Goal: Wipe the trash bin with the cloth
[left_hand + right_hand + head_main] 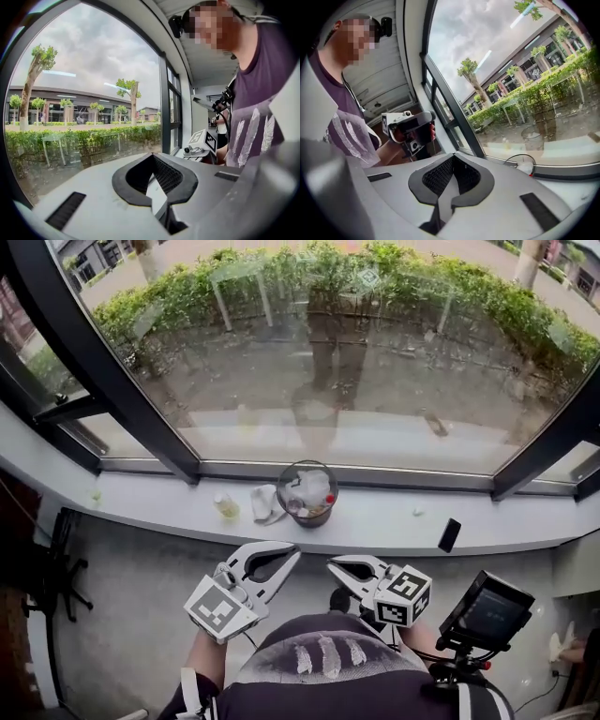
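The trash bin point(307, 493), small, round and see-through with rubbish inside, stands on the white window sill point(375, 519). A crumpled white cloth point(265, 502) lies against its left side. Both grippers hang below the sill, in front of the person's chest, tips toward the bin. My left gripper point(293, 553) is shut with nothing in it, well short of the cloth. My right gripper point(332, 565) is shut and empty too, close beside the left one. In the right gripper view the bin point(521, 164) shows past the shut jaws point(453, 156). The left gripper view shows its shut jaws point(153, 156) pointing at the window.
A small bottle point(226, 506) stands left of the cloth, and a black phone point(449, 534) lies on the sill to the right. A device with a screen point(487, 610) is at the lower right. A black chair point(54, 568) stands at the left. Dark window frames rise behind the sill.
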A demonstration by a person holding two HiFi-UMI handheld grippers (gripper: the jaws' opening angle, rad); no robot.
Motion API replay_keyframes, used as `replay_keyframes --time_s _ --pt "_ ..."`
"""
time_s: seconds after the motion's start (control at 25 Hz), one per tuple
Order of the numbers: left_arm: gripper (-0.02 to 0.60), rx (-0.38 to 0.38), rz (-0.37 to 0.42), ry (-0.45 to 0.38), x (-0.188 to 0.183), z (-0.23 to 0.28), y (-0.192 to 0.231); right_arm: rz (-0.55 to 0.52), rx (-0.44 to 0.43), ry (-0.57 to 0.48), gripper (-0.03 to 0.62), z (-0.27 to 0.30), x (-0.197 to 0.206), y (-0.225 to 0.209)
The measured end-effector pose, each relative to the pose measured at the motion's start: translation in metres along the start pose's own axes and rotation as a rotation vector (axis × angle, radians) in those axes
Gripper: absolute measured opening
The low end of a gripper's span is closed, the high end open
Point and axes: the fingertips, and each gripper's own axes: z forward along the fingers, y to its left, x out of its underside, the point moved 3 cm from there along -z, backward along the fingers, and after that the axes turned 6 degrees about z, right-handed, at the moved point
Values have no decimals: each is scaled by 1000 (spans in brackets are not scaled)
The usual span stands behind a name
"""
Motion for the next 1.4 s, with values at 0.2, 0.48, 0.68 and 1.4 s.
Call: replay_keyframes --time_s 0.2,0.48,0.68,1.4 --pt "-9 -25 -7 35 6 38 10 -93 59 30 0 -17 -13 -48" --pt "-9 -46 19 62 4 60 35 -221 45 55 0 -6 -40 -68" --pt "-9 -36 36 52 25 59 56 -223 70 102 0 14 -33 -79" --pt "-9 -32 -31 285 232 19 277 -219 295 380 0 165 -42 -118"
